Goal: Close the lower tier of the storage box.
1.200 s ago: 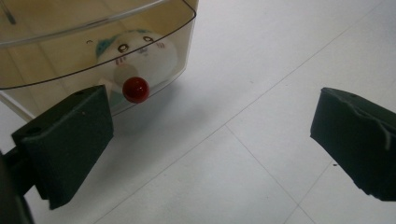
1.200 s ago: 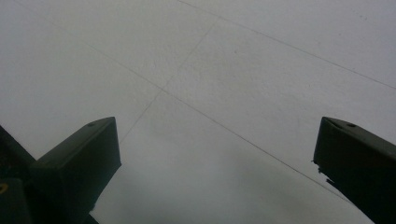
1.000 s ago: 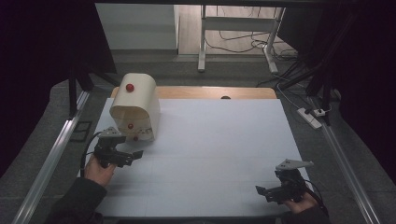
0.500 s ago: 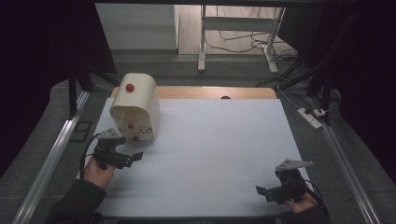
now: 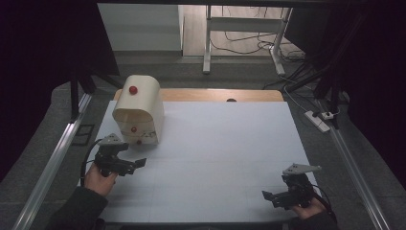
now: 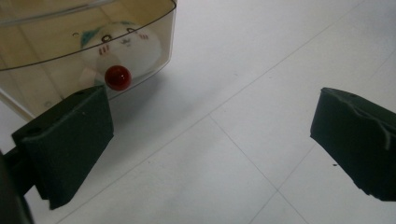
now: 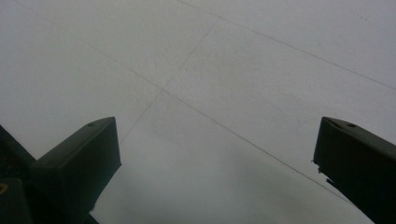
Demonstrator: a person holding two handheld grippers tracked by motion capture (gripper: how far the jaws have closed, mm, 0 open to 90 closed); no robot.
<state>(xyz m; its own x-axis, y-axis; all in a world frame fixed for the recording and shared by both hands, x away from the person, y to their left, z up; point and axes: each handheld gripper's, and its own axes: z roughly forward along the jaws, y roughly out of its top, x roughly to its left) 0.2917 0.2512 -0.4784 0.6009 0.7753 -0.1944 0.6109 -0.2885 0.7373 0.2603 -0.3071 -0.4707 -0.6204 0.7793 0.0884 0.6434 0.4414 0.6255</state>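
A cream bread-box-shaped container (image 5: 139,111) with a rounded top and red knobs stands at the table's back left. In the left gripper view its clear front (image 6: 56,46) carries a red knob (image 6: 117,77), and a white round toy with a drawn face (image 6: 122,44) lies inside. My left gripper (image 5: 133,164) hovers open just in front of the container, jaws wide apart over bare table. At the near right corner my right gripper (image 5: 271,197) is open too, with nothing between its jaws.
The white table cover (image 5: 220,153) spans the whole work area, with a wooden strip (image 5: 215,95) along its far edge. Metal rails (image 5: 52,163) run down both sides. A power strip (image 5: 318,120) and cables lie off the right side.
My left gripper has drifted slightly nearer the front edge. The right gripper has stayed put.
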